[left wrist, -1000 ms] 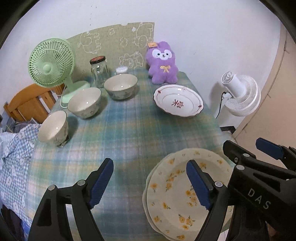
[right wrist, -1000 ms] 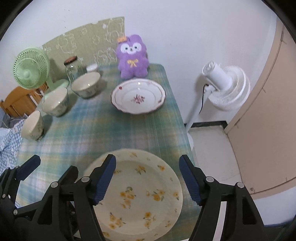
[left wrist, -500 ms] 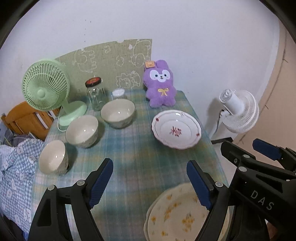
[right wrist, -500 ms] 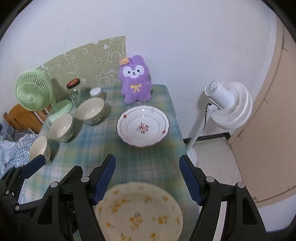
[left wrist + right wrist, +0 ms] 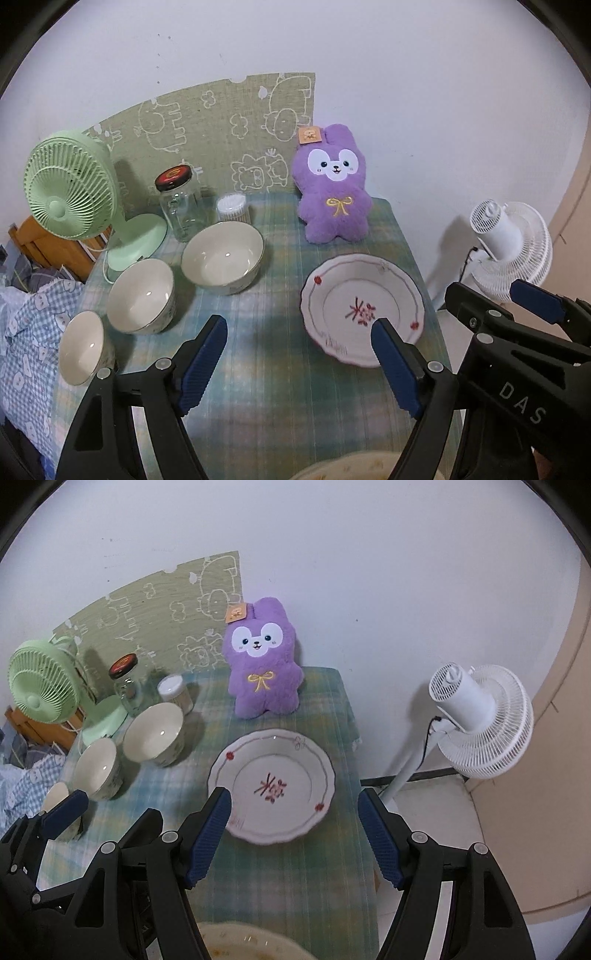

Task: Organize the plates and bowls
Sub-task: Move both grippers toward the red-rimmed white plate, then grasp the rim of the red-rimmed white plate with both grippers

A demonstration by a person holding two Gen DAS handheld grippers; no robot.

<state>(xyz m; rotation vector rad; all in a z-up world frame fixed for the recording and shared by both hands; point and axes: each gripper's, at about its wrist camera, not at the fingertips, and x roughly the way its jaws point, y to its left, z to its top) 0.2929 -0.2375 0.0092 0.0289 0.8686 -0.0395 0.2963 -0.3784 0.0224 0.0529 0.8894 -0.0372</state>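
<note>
White plate (image 5: 272,789) w/ a red flower motif and scalloped rim sits flat on the plaid cloth (image 5: 280,391), right-centre of the table, apart from the other dishes. Yellow-flowered plate (image 5: 243,943) shows only as a sliver at the near edge, under both grippers; in the left wrist view just its rim (image 5: 354,469) peeks in. Three bowls line up diagonally on the left: big bowl (image 5: 222,257) farthest back, mid bowl (image 5: 141,295) just beside it, small bowl (image 5: 82,347) nearest, by the table's left edge. All upright, none stacked.

Left gripper (image 5: 299,360) is above the cloth w/ jaws wide apart, nothing between them. Right gripper (image 5: 295,830) also spread wide and empty, framing the near edge of the white plate w/o touching it.

Behind the bowls: glass jar (image 5: 180,206) w/ dark lid, small tub (image 5: 232,208) of cotton swabs, green fan (image 5: 72,192). Purple bunny plush (image 5: 334,190) leans at the wall behind the white plate. White fan (image 5: 480,723) stands on the floor, right of the table. Blue checked fabric (image 5: 22,332) lies off the left edge.
</note>
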